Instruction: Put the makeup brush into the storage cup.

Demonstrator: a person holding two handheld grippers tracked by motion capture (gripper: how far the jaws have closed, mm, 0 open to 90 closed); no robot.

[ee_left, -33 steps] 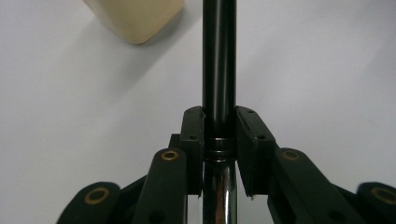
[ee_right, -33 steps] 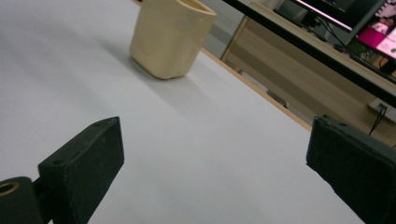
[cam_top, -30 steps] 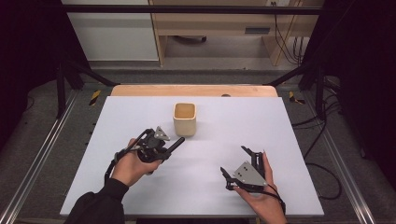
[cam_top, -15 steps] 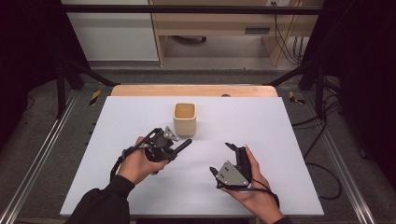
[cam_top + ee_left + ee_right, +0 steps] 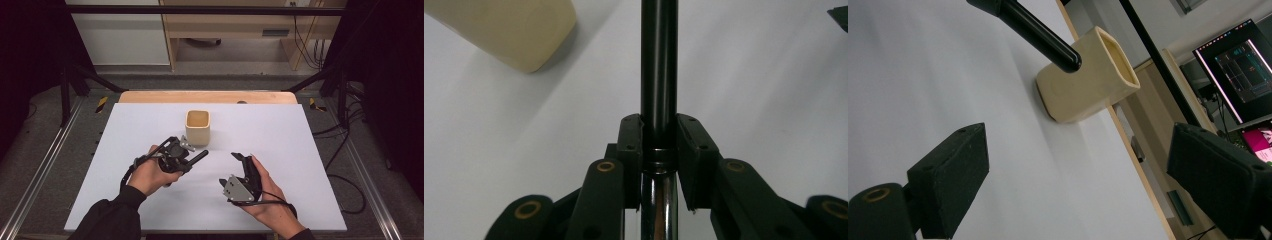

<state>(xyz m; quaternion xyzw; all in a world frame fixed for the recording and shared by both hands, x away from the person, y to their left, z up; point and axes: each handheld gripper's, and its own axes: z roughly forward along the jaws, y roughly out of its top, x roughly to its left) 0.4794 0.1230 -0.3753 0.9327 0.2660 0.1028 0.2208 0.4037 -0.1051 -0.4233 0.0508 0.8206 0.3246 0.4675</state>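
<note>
A cream square cup stands upright near the middle of the white table. My left gripper is just in front of it, shut on a black rod whose free end points right. In the left gripper view the pads clamp the rod where black meets a chrome section; the cup lies upper left. My right gripper is held to the right, open, its jaws just closing slightly with nothing between them. The right gripper view faces the cup and the rod's tip.
A wooden strip edges the table's far side. Metal rails run along both sides, with cables on the floor at the right. A lit monitor is in the right gripper view.
My right hand has moved left toward the table's middle, risen a little and rolled, so its grey plate faces up. The left hand and its rod have hardly shifted.
</note>
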